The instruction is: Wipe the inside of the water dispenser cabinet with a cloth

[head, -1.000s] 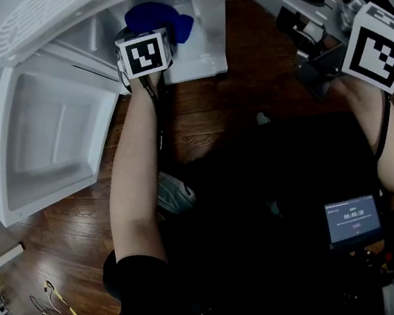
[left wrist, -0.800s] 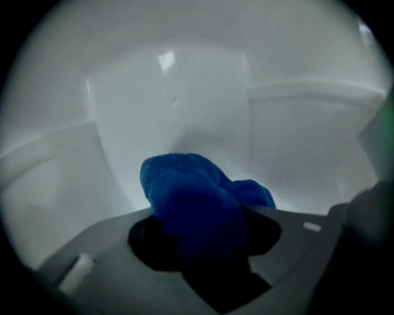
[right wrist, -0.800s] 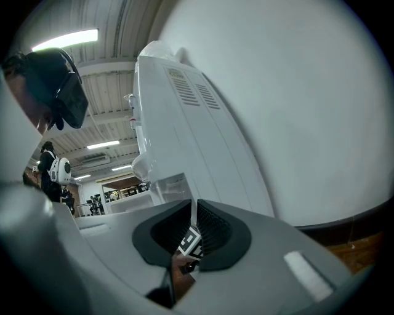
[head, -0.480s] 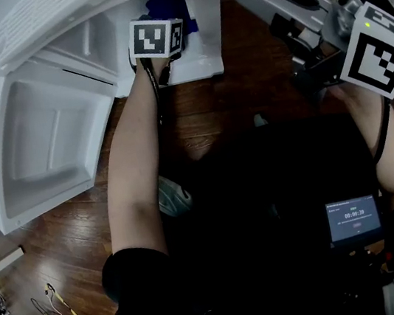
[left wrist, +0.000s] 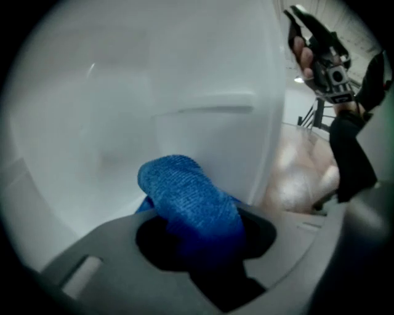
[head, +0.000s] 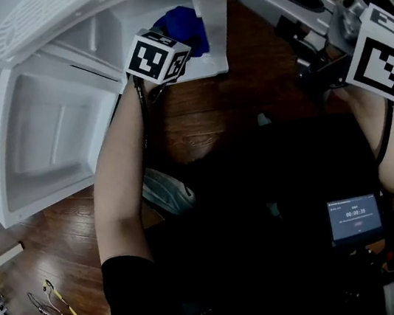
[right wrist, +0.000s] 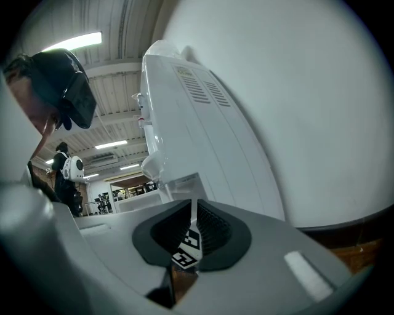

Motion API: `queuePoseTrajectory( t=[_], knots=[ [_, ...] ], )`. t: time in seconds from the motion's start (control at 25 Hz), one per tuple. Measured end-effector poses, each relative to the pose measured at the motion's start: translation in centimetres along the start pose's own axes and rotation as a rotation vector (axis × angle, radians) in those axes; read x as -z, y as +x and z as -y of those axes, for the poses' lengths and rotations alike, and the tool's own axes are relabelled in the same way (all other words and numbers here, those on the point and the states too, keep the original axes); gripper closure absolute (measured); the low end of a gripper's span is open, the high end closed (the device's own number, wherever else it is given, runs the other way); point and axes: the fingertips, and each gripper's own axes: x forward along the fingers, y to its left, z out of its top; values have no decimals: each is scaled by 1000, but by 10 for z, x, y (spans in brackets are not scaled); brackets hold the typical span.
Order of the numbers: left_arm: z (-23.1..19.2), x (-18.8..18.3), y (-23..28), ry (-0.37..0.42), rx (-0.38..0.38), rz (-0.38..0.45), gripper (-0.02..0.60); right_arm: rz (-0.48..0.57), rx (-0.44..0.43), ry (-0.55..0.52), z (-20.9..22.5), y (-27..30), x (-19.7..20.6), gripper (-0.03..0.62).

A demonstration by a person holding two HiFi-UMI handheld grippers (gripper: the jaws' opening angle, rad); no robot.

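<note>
Since the cloth sits bunched in the left gripper, whose jaws have just been closing in and then easing a shade and now stand narrow, pinched on the fabric, the coming move turns on how that wad lies to the cabinet. The wad sticks out past the tips, its long axis running along the line the tongs point. The white back wall stands straight ahead of it and a little below, with a shallow horizontal ridge higher up and the right side wall just beside. Whether the cloth touches plastic yet I cannot tell (the left gripper view shows the blue lump against the white, not the contact itself). I judge that a short push forward and down would seat it for a sweep across the wall. The left hand is plainly the nearer one, reaching into the opening past the swung-out door. The right gripper hangs well apart, outside by the dispenser's flank, jaws pressed together on nothing. The cloth is a soft, nubbly blue weave, thick and folded into a rounded lump, so it should squash and drag rather than slide. The cabinet is smooth, glossy moulded white plastic with rounded corners; the door carries a recessed panel, and the floor below is dark wooden boards.
</note>
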Motion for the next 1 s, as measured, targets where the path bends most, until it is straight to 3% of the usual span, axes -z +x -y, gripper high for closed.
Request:
queuePoseTrajectory(
  t=[0.16, 0.24, 0.36, 0.52, 0.72, 0.84, 1.0],
  knots=[
    [-68, -41, 18, -5, -282, 110, 431, -3, 16, 8, 5, -2, 5, 562],
    [-87, -52, 13, -11, -361, 133, 433, -8, 27, 17, 5, -2, 10, 562],
    [-79, -66, -10, -22, -344, 222, 434, -12, 17, 10, 2, 0, 11, 562],
    [-27, -84, -47, -26, -175, 374, 437, -9, 6, 0, 7, -1, 9, 562],
    [34, -61, -86, 69, -75, 394, 434, -65, 62, -40, 14, 5, 26, 562],
    [54, -57, -124, 47, -111, 426, 434, -111, 59, -72, 13, 9, 42, 562],
    [59, -51, -195, -29, -300, 445, 425, -129, 5, -138, 5, 12, 58, 562]
  ],
)
